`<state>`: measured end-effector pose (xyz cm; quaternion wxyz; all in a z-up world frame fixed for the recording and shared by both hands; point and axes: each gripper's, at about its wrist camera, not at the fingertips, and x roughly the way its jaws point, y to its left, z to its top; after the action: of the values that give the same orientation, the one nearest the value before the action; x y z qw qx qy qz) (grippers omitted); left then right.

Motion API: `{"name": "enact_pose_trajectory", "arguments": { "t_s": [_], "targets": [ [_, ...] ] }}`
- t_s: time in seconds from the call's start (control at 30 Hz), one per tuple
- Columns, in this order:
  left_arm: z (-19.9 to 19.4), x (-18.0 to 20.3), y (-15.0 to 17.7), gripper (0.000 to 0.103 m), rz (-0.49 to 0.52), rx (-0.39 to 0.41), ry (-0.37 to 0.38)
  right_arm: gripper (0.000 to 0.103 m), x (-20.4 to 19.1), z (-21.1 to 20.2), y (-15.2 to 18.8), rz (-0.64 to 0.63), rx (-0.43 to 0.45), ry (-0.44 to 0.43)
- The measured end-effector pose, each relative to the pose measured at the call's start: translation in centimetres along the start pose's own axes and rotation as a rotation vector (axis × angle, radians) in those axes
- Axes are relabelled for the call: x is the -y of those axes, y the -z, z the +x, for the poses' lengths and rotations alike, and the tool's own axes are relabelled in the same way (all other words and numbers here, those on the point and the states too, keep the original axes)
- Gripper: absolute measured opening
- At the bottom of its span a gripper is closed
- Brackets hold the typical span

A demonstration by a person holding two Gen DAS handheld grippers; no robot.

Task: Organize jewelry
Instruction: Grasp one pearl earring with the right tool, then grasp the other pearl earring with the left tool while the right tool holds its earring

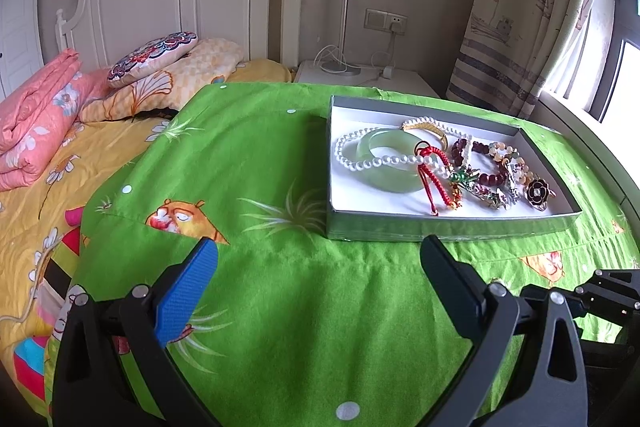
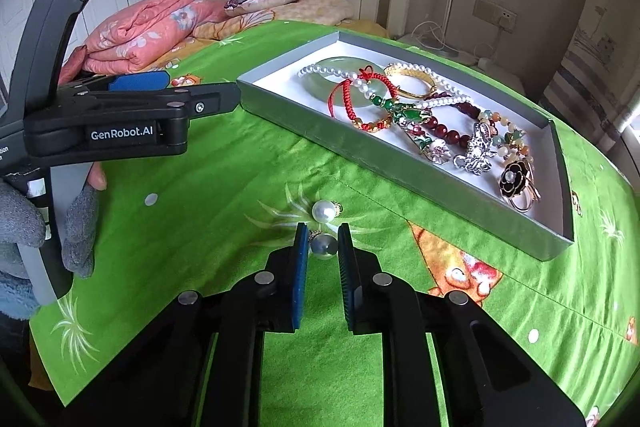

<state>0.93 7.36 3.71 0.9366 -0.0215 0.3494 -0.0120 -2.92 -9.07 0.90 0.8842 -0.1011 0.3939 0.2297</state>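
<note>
Pickup step: right gripper [image 2: 323, 241] clenched on grey pearl earring [image 2: 324, 246], low over green bedspread [image 2: 240, 187], beside white pearl [image 2: 323, 211]. Left gripper [image 1: 320, 267] released, empty. Next, probably: lift, carry into jewelry box [image 2: 360, 147].

Counts: one shallow grey box [image 2: 404, 163] on one green cloth [image 1: 280, 307], and two grippers in view, left gripper [image 1: 316, 267] and right gripper [image 2: 323, 247]. Inside the box: one jade bangle [image 1: 384, 163], one pearl strand [image 1: 360, 157], one gold bangle [image 2: 412, 83], one red cord bracelet [image 2: 352, 95], one dark-red bead bracelet [image 2: 448, 135], one pastel mixed-bead bracelet [image 2: 508, 141], one black flower brooch [image 2: 514, 179]; the silver and enamel pieces are too tangled to count. Outside the box: two pearl earrings, one white pearl earring [image 2: 323, 211] and one grey pearl earring [image 2: 324, 246].
</note>
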Motion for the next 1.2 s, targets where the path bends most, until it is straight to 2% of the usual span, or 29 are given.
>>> {"name": "enact_pose_trajectory", "arguments": {
  "t_s": [0.27,0.37,0.47,0.53,0.7,0.77,0.83,0.87,1.2],
  "targets": [
    [0.0,0.1,-0.1,0.1,0.003,0.0,0.014,0.016,3.3,-4.6,2.5,0.074,0.056,0.046],
    [0.1,-0.1,-0.1,0.1,-0.01,-0.011,0.039,0.016,5.5,-5.9,3.9,0.128,0.067,0.07],
    [-0.2,0.2,0.0,0.1,-0.025,-0.033,0.096,0.016,7.5,-7.1,5.2,0.177,0.082,0.088],
    [-0.6,1.3,0.4,0.1,-0.011,-0.05,0.138,0.016,8.5,-7.6,5.9,0.197,0.091,0.096],
    [-1.1,6.3,1.5,0.099,0.1,-0.089,0.18,0.016,10.1,-7.5,7.1,0.241,0.087,0.097],
    [-0.8,8.1,1.8,0.091,0.149,-0.1,0.194,0.016,10.2,-7.5,7.2,0.246,0.088,0.088],
    [-0.3,9.7,2.1,0.076,0.191,-0.123,0.204,0.016,10.2,-7.6,7.2,0.243,0.093,0.083],
    [0.0,10.2,2.2,0.072,0.203,-0.132,0.209,0.016,10.1,-7.6,7.2,0.243,0.091,0.083],
    [1.8,12.5,2.6,0.029,0.29,-0.187,0.228,0.016,9.9,-7.4,7.2,0.235,0.078,0.083]
  ]
}}
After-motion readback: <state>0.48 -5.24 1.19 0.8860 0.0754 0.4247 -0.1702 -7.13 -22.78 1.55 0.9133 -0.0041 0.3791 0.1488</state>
